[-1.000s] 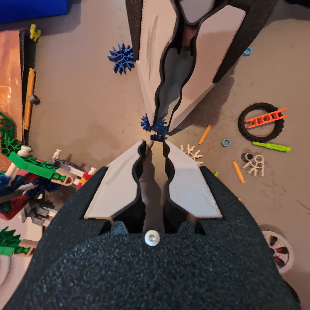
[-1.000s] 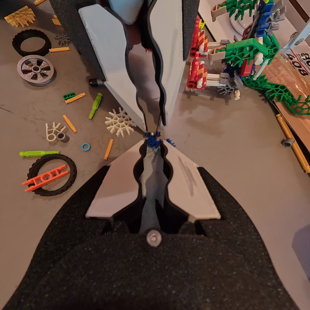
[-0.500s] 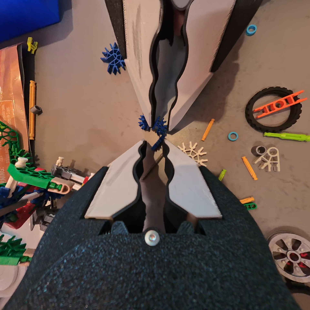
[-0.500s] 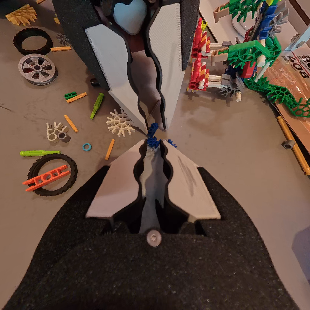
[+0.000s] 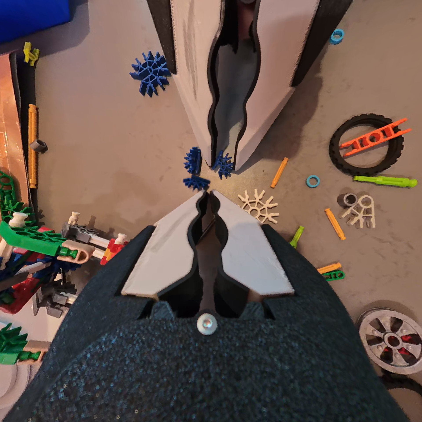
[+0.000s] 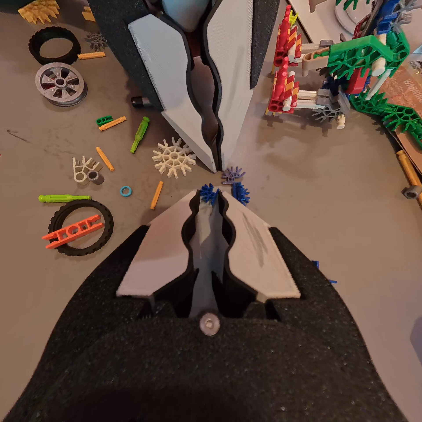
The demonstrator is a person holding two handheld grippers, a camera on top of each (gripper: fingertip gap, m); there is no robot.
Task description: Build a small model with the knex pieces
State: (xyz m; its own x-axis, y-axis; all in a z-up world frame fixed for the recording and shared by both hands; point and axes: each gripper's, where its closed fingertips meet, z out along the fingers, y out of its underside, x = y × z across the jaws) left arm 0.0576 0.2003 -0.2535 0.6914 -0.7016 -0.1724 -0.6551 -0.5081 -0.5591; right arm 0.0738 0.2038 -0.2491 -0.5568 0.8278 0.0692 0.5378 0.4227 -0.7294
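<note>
My left gripper is shut, with a thin dark rod between its fingers. A small blue connector sits right at its tips and looks blurred in the right wrist view. My right gripper faces it tip to tip and is shut on a blue snowflake connector, which also shows in the left wrist view. Another small blue connector stands against the outside of the right gripper's finger. The left gripper and the right gripper each show in the other's view.
A bigger blue snowflake and a white snowflake lie near the tips. A black tyre holding an orange piece, a silver wheel, and loose orange and green rods lie to one side. A built model stands on the other. Left and right tips are no more than a few centimetres apart.
My left gripper's fingers have closed from open to nearly touching. The blue connector at its tips has turned and shifted left, away from the one in my right gripper.
</note>
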